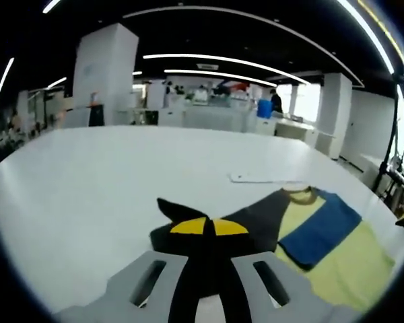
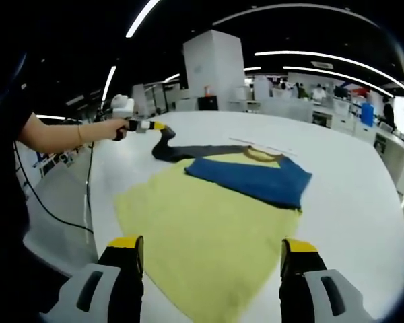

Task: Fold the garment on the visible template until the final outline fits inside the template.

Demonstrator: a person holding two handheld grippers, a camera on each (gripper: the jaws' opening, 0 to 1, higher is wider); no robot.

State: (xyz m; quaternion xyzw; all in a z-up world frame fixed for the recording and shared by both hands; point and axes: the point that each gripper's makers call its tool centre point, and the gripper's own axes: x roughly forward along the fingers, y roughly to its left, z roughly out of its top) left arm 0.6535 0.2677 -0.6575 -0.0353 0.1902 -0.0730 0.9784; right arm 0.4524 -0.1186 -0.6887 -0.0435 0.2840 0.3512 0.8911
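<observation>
A yellow garment (image 2: 202,222) with a blue panel (image 2: 256,176) folded across its chest lies flat on the white table (image 2: 363,188). Its dark grey sleeve (image 2: 188,151) stretches out to the left. A hand holds my left gripper (image 2: 158,129) at the sleeve's end. In the left gripper view, the left gripper (image 1: 209,227) is shut on the dark grey sleeve (image 1: 256,215), its yellow-tipped jaws pressed together, and the yellow garment (image 1: 343,266) and blue panel (image 1: 320,232) lie to the right. My right gripper (image 2: 211,252) stands open, jaws wide apart over the garment's near hem.
A thin white flat sheet (image 1: 262,178) lies on the table just beyond the collar. The table edge (image 2: 97,202) runs close on the left, with a black cable (image 2: 47,202) hanging beside it. The person's arm (image 2: 54,138) reaches in from the left. Desks and pillars stand far behind.
</observation>
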